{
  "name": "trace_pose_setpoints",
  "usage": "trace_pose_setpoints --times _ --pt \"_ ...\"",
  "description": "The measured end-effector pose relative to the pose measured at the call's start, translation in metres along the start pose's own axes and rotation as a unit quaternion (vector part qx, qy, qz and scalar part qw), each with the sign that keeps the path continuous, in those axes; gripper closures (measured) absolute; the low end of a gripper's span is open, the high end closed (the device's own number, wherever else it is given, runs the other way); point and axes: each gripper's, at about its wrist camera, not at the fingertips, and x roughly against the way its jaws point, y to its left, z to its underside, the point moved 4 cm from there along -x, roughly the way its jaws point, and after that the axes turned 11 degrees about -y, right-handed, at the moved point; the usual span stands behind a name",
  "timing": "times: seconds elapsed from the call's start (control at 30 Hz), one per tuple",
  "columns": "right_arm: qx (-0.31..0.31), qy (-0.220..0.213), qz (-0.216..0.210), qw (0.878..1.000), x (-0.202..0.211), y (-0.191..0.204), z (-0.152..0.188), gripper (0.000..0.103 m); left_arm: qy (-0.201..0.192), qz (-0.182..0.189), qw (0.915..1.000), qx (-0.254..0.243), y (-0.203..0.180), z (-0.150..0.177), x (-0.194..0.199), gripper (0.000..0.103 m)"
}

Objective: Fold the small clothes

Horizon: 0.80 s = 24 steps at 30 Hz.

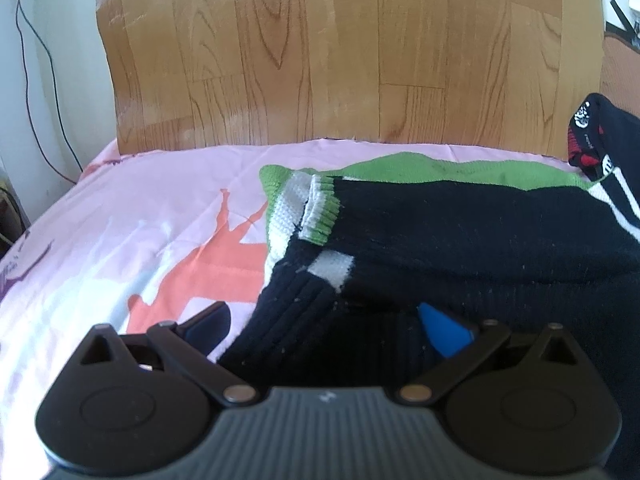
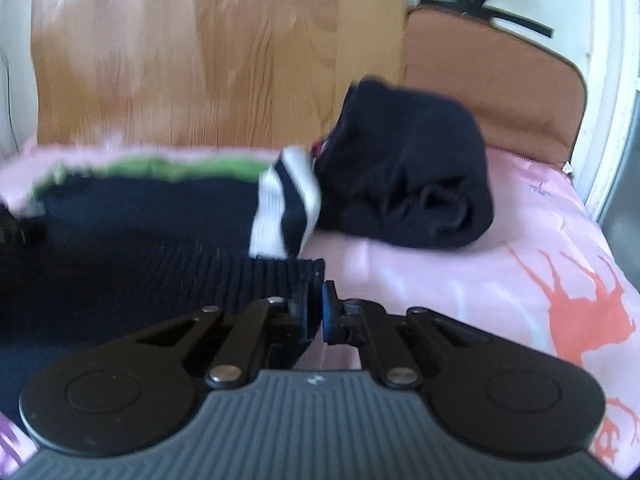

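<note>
A small navy sweater point(image 1: 460, 232) with green and white trim lies on the pink bedsheet point(image 1: 120, 220). My left gripper point(image 1: 324, 328) is open, its jaws wide apart around the sweater's ribbed hem corner. In the right wrist view the same sweater point(image 2: 140, 248) spreads to the left. My right gripper point(image 2: 314, 312) is shut on the ribbed hem's right corner point(image 2: 280, 276).
A rolled dark garment point(image 2: 412, 176) with a white-striped cuff sits on the pink sheet point(image 2: 500, 264) behind my right gripper; it also shows in the left wrist view point(image 1: 608, 140). A wooden headboard point(image 1: 320, 52) stands behind the bed. A brown cushion point(image 2: 492, 84) leans at the back right.
</note>
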Motion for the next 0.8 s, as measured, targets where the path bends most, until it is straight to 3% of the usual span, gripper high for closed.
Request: trace_pose_setpoints --times 0.1,0.2,0.27,0.37,0.43,0.47,0.53,0.63,0.73,0.8 --pt "-0.015 -0.031 -0.007 0.999 0.023 0.005 -0.008 0.086 -0.002 -0.003 1.0000 -0.004 -0.001 0.000 0.000 0.000" --pt "-0.060 -0.066 -0.072 0.993 0.058 0.014 -0.019 0.085 -0.001 -0.003 1.0000 -0.004 -0.001 0.000 0.000 0.000" --pt "-0.073 -0.060 -0.136 0.986 0.077 0.026 -0.016 0.085 -0.003 -0.004 1.0000 -0.007 -0.001 0.000 0.000 0.000" --pt "-0.064 -0.030 -0.172 0.982 0.089 0.031 0.004 0.086 -0.004 -0.005 0.9999 -0.009 -0.002 0.001 0.002 0.000" --pt "-0.062 0.035 -0.130 0.989 0.081 0.017 0.036 0.089 -0.004 -0.004 0.9999 -0.009 -0.002 0.001 0.001 0.000" --pt "-0.090 0.013 -0.137 0.986 0.086 0.003 0.047 0.092 -0.004 -0.003 1.0000 -0.008 -0.002 0.001 0.002 0.000" --pt "-0.144 0.022 -0.136 0.980 0.089 -0.014 0.050 0.100 -0.004 -0.003 0.9999 -0.009 -0.001 0.001 0.001 0.000" --pt "-0.121 0.014 -0.119 0.985 0.091 -0.007 0.045 0.100 -0.005 -0.003 0.9999 -0.011 -0.002 0.001 0.002 0.000" --pt "-0.074 0.003 -0.110 0.991 0.091 0.007 0.032 0.094 -0.006 -0.003 0.9999 -0.011 -0.001 0.001 0.002 0.000" --pt "-0.063 -0.016 -0.103 0.993 0.095 0.010 0.020 0.081 -0.005 -0.003 0.9999 -0.010 -0.002 0.001 0.002 0.000"
